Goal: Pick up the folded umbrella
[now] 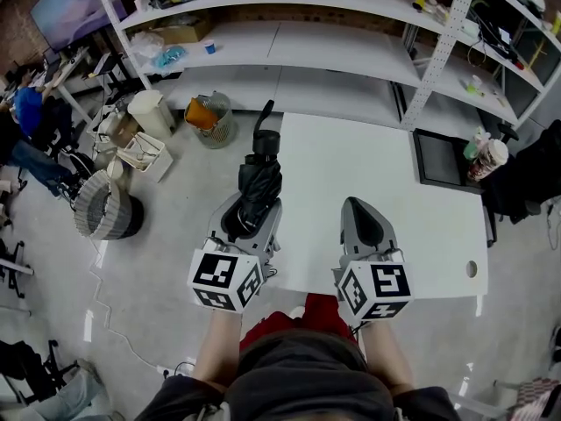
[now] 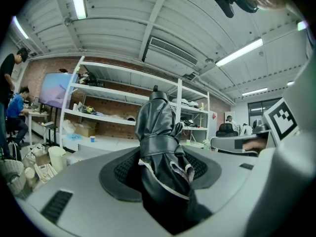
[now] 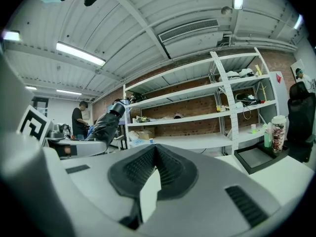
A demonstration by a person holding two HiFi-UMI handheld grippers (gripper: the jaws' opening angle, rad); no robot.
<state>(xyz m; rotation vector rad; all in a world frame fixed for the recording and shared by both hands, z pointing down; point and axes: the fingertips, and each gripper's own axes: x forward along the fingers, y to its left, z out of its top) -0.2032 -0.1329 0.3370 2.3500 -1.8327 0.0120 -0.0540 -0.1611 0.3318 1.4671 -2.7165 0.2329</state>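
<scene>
Gripping confirmed: folded umbrella (image 2: 157, 132) is clamped between the pads of L gripper (image 1: 252, 216), jaws held wide apart by the bundle. It is carried roughly level, handle end fwd, just beside the left edge of the white table (image 1: 351, 165), apparently over the floor. R gripper (image 3: 155, 152) is closed on nothing, pads met at the tips, held above the table.

Risks (judged):
- Hold is taken on loose canopy fabric near the strap; the cloth could slide in the pads and the shaft could sag or twist.
- Much length projects fwd, so the handle end could be knocked on the table edge or the shelving (image 1: 289, 46) if swung.

Not resolved:
- Pad contact is covered by fabric folds.
- Umbrella's rear end is hidden behind the gripper body.
- Clearance from the table can't be judged w/ certainty.
</scene>
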